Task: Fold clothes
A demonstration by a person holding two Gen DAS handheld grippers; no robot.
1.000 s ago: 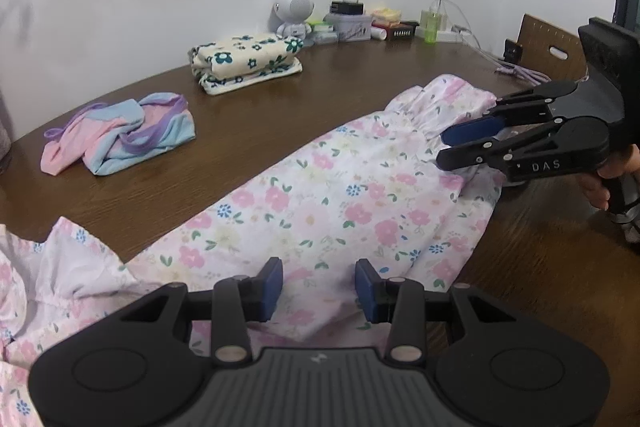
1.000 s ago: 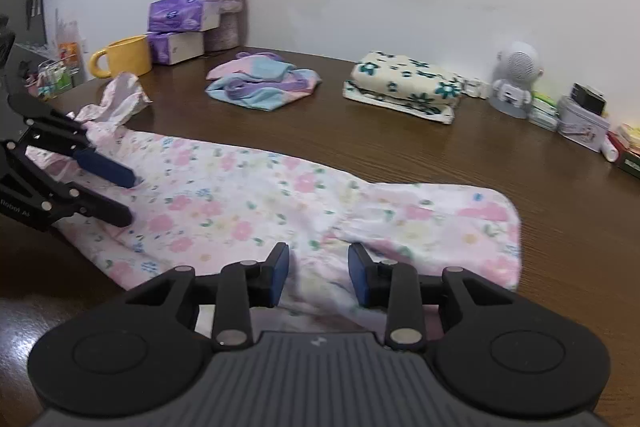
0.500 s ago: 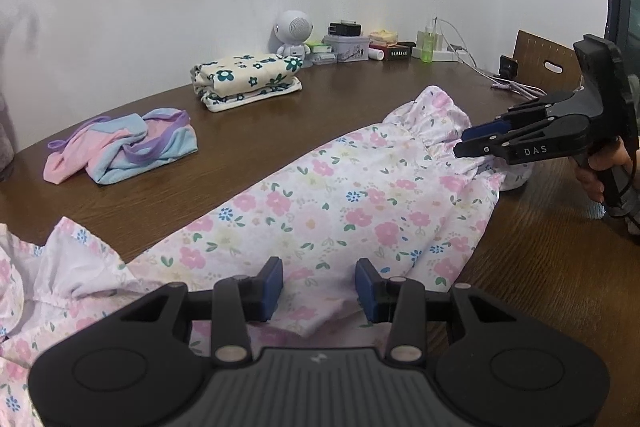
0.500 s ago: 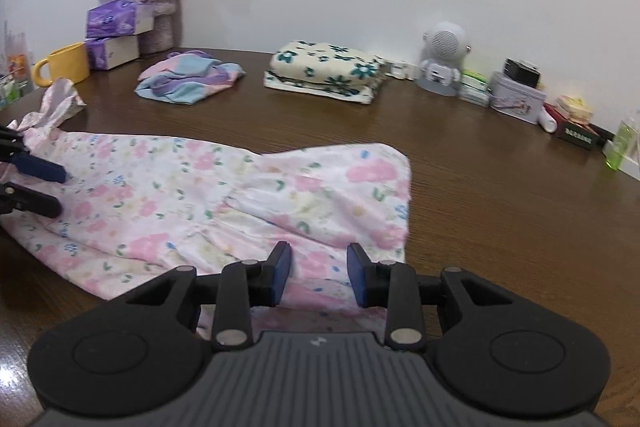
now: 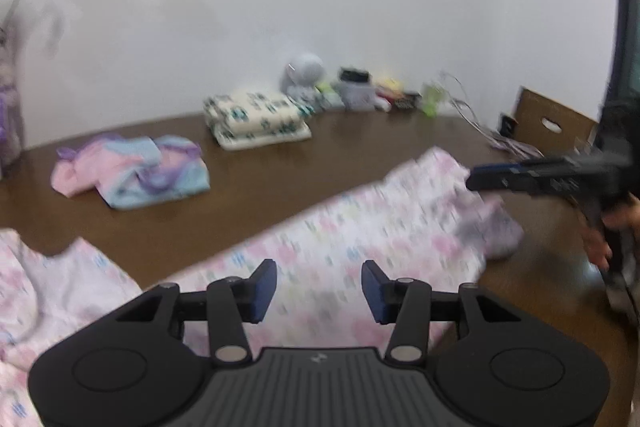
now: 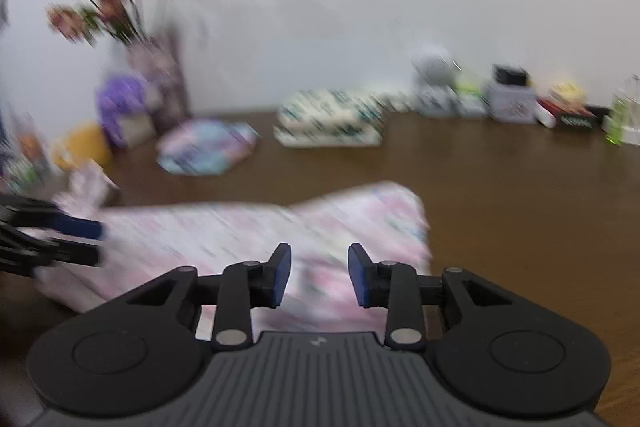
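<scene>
Both hand-held grippers opening, empty-jawed

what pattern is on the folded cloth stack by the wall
Cream with dark teal flowers on the folded stack; it shows best in the left wrist view, though blurred.

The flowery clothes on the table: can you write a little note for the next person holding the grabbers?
Left gripper: jaws opening, nothing pinched, flowery garment below.
Right gripper: jaws opening, nothing pinched, over the garment's other end.
The garment lies spread on the brown table, one end turned over.
Done: a folded cream floral stack near the wall. The pink-and-blue bundle looks loosely gathered.
Left: finish folding the flowery garment.
</scene>
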